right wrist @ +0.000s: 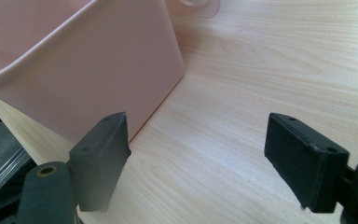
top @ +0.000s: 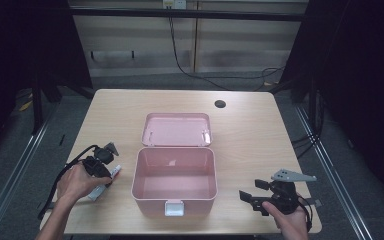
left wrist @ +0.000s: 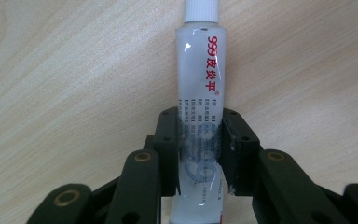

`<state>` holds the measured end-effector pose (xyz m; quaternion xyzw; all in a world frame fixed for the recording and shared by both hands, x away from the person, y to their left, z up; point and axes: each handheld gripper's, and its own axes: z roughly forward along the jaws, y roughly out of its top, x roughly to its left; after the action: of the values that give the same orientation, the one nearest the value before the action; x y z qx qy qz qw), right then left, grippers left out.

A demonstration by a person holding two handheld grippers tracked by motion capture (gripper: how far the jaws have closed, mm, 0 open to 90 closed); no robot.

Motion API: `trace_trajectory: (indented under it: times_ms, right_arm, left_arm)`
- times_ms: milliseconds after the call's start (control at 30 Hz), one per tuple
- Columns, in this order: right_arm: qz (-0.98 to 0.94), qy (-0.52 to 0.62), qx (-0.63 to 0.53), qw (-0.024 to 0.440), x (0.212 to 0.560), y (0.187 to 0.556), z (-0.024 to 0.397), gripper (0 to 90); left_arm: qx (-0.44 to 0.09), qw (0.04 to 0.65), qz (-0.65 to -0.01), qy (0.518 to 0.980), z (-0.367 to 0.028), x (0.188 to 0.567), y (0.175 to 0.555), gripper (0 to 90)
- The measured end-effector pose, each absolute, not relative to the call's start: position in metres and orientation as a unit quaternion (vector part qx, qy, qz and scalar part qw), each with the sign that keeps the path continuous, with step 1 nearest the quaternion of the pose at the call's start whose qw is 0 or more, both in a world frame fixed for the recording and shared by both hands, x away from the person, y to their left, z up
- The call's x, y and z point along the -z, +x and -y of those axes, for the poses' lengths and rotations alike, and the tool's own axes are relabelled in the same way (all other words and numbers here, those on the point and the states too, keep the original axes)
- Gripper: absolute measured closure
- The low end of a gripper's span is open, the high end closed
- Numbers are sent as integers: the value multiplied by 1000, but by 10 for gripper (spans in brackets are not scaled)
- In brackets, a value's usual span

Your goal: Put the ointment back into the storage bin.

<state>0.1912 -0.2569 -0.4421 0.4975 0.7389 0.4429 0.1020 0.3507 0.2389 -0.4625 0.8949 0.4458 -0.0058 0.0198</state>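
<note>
The white tube (left wrist: pixel 199 93) carries red print running along its length, "999" followed by the Chinese characters 皮炎平. Below that sit lines of small dark print, too fine to read.

Both grippers are black: the left gripper (top: pixel 100 162) trails a looping black cable, the right gripper (top: pixel 265 197) carries a grey three-cornered plate; their jointed jaw links show brass-coloured pivot screws, and both forearms are bare
</note>
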Motion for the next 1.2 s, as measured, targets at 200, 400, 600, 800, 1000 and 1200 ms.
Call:
trace_trajectory:
  times_ms: [200,400,600,800,1000,1200]
  right_arm:
    - [-739,498,-442,105,443,192,258,213]
    - [-738,500,-442,103,443,192,257,213]
    - [-738,498,-442,107,443,192,257,208]
    - [-739,499,-441,106,443,192,257,205]
    - [-738,501,-441,103,442,191,257,206]
    - [-738,501,-441,102,442,192,257,206]
  left_arm:
    - [22,40,-444,895,-247,461,348,715]
    - [27,48,-451,891,-252,454,346,715]
    - [31,67,-463,883,-260,444,347,715]
    - [24,80,-466,881,-265,428,345,715]
    - [26,91,-460,883,-263,412,343,714]
    - [30,98,-444,890,-258,402,340,715]
